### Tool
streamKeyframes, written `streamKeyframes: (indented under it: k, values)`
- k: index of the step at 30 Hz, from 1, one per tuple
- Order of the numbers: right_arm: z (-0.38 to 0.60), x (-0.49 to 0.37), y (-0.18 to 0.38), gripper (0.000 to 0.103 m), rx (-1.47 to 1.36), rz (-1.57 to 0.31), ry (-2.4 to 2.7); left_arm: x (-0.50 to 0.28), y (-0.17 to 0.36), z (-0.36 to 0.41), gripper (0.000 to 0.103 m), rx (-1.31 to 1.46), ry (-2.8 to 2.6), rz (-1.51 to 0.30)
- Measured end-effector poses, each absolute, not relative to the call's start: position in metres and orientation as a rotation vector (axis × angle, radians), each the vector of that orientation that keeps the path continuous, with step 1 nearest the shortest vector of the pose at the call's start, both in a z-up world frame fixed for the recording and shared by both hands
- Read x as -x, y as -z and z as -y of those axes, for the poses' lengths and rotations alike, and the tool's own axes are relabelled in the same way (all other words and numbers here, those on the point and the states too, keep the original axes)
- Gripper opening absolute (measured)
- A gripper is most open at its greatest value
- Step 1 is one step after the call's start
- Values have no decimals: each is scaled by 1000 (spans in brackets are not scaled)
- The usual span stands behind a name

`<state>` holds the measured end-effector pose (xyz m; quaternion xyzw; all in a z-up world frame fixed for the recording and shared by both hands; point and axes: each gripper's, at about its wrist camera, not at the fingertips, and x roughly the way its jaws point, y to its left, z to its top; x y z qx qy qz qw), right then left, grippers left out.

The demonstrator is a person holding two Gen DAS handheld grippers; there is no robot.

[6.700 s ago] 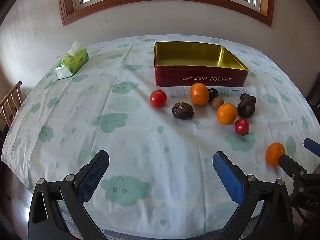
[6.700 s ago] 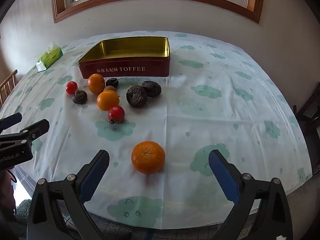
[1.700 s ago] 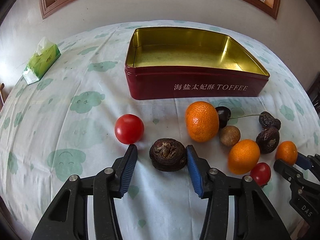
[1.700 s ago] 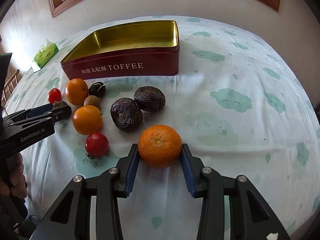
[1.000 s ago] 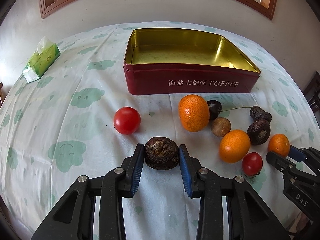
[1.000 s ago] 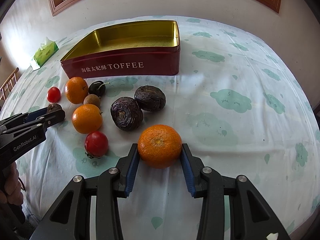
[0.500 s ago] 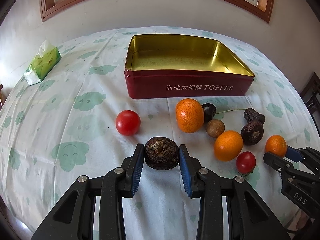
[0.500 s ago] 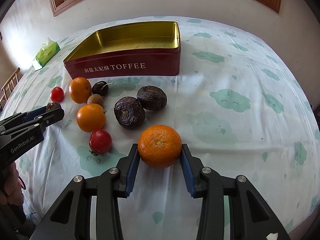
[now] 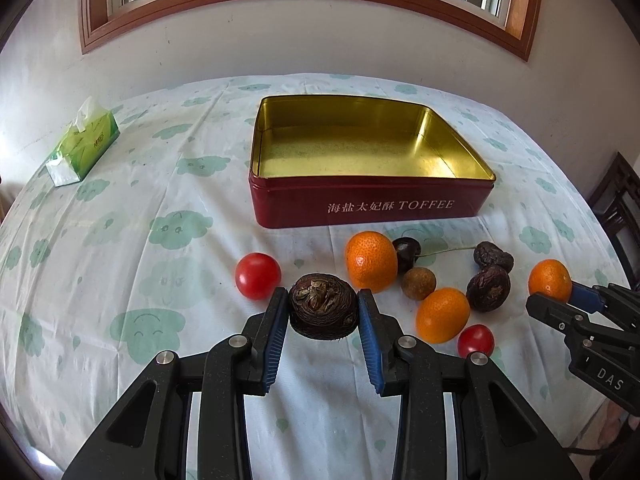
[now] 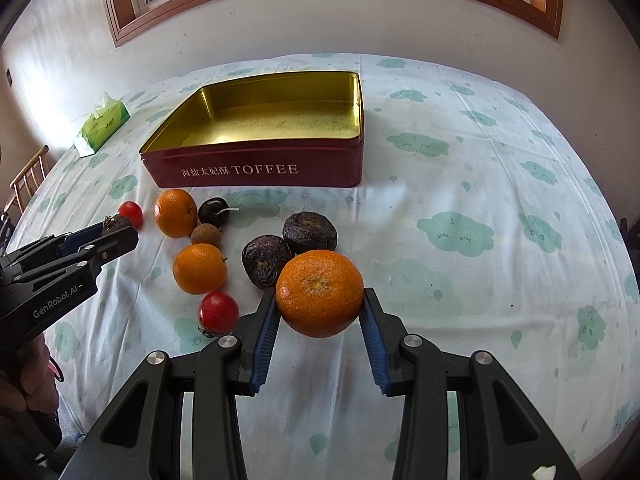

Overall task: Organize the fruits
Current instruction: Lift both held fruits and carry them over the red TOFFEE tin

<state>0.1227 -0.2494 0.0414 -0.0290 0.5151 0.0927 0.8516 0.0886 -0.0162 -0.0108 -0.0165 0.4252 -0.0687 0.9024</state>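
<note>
My left gripper (image 9: 323,312) is shut on a dark wrinkled fruit (image 9: 323,311) and holds it above the tablecloth. My right gripper (image 10: 319,312) is shut on an orange (image 10: 319,293), also lifted; it shows at the right of the left wrist view (image 9: 549,280). An open red toffee tin (image 9: 368,204) with an empty gold inside stands behind the fruits, also in the right wrist view (image 10: 256,168). On the cloth lie two oranges (image 9: 371,261) (image 9: 442,314), two tomatoes (image 9: 257,275) (image 9: 475,340), dark wrinkled fruits (image 10: 264,261) (image 10: 309,233), a cherry (image 10: 213,212) and a small brown fruit (image 10: 205,236).
A green tissue pack (image 9: 82,148) lies at the far left of the round table. A wooden chair (image 10: 28,180) stands beyond the left edge and a dark chair (image 9: 620,208) at the right. The wall and window are behind the table.
Both grippers have risen with their fruits, so the table looks farther away. The dark fruit and the orange are now off the cloth.
</note>
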Motion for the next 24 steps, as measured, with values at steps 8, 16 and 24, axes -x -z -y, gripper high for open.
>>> streamKeyframes:
  k: [8,16,24]
  values:
    - [247,-161,-63,38,60,-1022,-202,-113,-18,2,36,43,130,-802]
    - [233,-206,-76,38,81,-979,-221,-159,-39,-6,36,57,140,-771]
    - [219,-251,-58,38,95,-1018,-235,-207,-32,9,36,26,160,-810]
